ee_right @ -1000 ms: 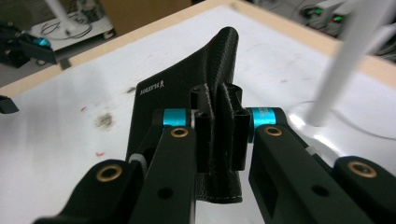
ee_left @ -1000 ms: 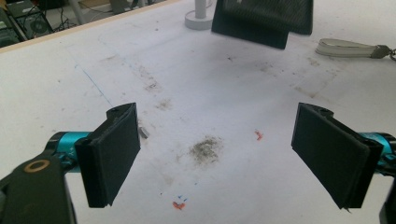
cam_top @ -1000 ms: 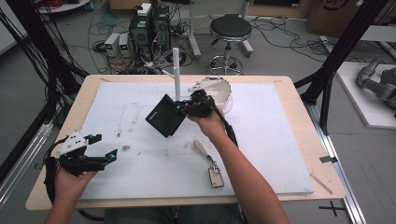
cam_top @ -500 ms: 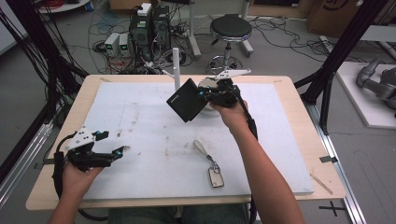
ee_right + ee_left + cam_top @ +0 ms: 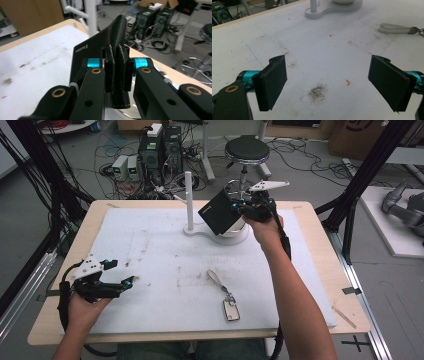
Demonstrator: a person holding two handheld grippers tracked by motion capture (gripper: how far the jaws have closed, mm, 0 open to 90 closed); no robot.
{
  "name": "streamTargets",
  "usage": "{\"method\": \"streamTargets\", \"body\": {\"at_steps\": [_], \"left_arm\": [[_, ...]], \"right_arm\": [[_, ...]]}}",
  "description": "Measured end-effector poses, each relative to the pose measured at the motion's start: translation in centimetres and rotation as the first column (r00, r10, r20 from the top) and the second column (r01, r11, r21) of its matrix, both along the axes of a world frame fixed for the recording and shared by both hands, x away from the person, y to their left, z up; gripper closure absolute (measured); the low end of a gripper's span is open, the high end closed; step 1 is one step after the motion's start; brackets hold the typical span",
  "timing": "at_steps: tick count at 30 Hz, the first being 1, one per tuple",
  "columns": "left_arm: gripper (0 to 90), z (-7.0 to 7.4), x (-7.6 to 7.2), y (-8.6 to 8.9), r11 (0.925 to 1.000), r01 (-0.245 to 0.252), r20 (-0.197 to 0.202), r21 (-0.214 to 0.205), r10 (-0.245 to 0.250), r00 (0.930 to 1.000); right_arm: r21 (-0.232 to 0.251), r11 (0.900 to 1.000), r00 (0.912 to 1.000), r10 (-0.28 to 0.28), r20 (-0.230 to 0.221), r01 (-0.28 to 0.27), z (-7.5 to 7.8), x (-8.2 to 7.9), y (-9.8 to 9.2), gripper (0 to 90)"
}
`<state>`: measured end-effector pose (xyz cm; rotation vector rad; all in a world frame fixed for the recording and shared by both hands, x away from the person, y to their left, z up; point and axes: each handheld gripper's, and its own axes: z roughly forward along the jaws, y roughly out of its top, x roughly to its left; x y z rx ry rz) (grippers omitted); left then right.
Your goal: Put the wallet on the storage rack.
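A black leather wallet (image 5: 220,212) hangs tilted in the air above the round dish of a white stand (image 5: 235,237) at the far middle of the table. My right gripper (image 5: 245,209) is shut on the wallet's edge. In the right gripper view the wallet (image 5: 100,50) rises between the pressed pads, with the gripper (image 5: 117,72) clamped on its folded edge. My left gripper (image 5: 125,282) rests low at the front left. Its jaws stand wide apart with nothing between them, as the left gripper view (image 5: 328,82) shows over bare mat.
A white post (image 5: 188,195) rises from the stand's base just left of the wallet. A key fob (image 5: 231,310) on a pale strap (image 5: 215,277) lies on the stained white mat (image 5: 150,245) at the front middle. The strap (image 5: 394,28) lies beyond the left gripper's jaws.
My right gripper has carried the wallet up, farther away and to the right, from beside the post to above the round dish. The left gripper has hardly moved.
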<state>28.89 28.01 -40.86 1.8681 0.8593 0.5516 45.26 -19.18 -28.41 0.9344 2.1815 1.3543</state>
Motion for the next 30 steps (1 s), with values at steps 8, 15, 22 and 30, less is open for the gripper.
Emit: {"method": "streamTargets", "body": {"at_steps": [8,15,22,30], "left_arm": [[15.5,-0.1,0.0,0.2,1.0,-0.004,-0.005,-0.002,0.004,1.0],[15.5,-0.1,0.0,0.4,0.9999,-0.01,-0.006,-0.003,0.01,0.9999],[15.5,-0.2,0.1,0.6,0.9999,-0.016,-0.008,-0.006,0.016,0.9998],[15.5,-0.2,0.0,0.8,0.9998,-0.019,-0.008,-0.002,0.019,0.9998]], "right_arm": [[-0.039,0.9971,0.9976,-0.065,0.022,0.066,0.6,1.7,-1.2,85.5],[-0.068,0.9898,0.9921,-0.124,0.018,0.125,-0.7,3.4,-1.8,85.4],[-0.092,0.9828,0.9872,-0.159,0.015,0.16,-1.6,4.3,-1.9,85.3],[-0.139,0.9752,0.985,-0.17,0.031,0.173,-2.3,4.8,-1.3,85.3]]}}
